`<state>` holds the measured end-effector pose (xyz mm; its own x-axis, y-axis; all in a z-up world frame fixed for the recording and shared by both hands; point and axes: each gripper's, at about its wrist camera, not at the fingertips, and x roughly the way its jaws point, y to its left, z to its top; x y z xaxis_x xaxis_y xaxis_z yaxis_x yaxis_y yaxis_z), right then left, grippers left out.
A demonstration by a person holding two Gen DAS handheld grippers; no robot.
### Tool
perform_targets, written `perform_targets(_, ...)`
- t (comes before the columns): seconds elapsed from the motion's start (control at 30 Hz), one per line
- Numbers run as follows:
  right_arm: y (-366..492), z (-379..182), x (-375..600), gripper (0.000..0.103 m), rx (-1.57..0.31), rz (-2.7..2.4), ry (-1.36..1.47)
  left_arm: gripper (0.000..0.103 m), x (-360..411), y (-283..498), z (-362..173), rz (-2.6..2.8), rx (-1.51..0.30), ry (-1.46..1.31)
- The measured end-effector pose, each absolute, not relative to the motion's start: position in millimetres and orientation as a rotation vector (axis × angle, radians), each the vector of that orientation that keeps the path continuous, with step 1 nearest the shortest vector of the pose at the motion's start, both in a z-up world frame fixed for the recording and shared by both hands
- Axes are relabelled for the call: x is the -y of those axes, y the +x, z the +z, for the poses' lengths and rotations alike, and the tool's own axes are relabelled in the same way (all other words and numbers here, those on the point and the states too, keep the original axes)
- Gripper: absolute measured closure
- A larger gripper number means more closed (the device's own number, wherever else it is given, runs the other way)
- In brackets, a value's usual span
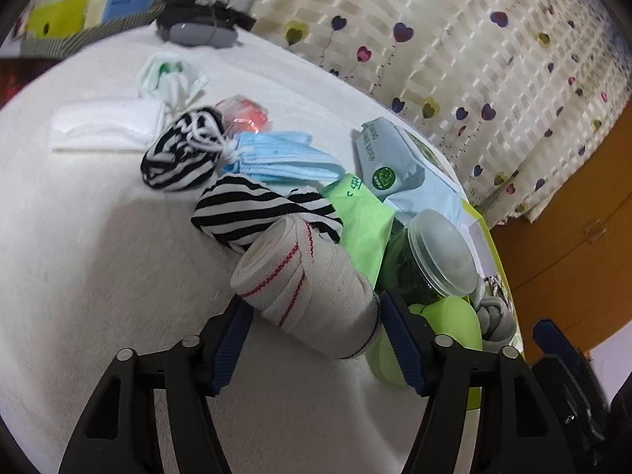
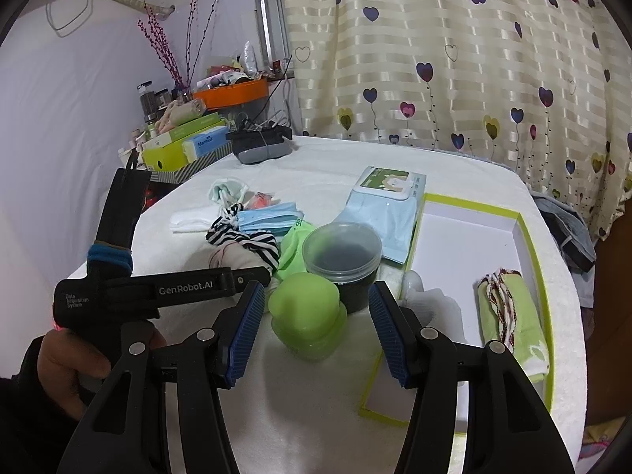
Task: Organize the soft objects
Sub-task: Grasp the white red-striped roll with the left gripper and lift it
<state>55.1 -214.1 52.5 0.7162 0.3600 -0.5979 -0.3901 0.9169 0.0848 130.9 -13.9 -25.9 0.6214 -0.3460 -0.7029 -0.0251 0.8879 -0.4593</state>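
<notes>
Between the wide-open left gripper (image 1: 316, 330) jaws, unheld, the bandage roll (image 1: 306, 296) lies crosswise.

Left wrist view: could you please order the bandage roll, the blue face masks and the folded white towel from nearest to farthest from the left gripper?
1. Bandage roll, between the left gripper's open fingers.
2. Blue face masks, mid-table beyond the striped socks.
3. Folded white towel, far left.

Jar (image 2: 341, 254) behind bottle (image 2: 306, 310), left of box (image 2: 529, 245)
</notes>
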Motion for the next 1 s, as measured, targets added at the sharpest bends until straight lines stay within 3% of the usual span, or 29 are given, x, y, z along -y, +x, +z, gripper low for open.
perform_targets(0.3,54.2,54.8,208.6,0.047,-0.649,0.412,-0.061,0.051,11.5,116.4,-13.0,-0.178,-0.834,-0.365)
perform_targets(1.0,85.5,47.1,110.4,0.047,-0.708,0.517,-0.217,0.051,-67.3,73.8,1.3,-0.05,-0.738,-0.326)
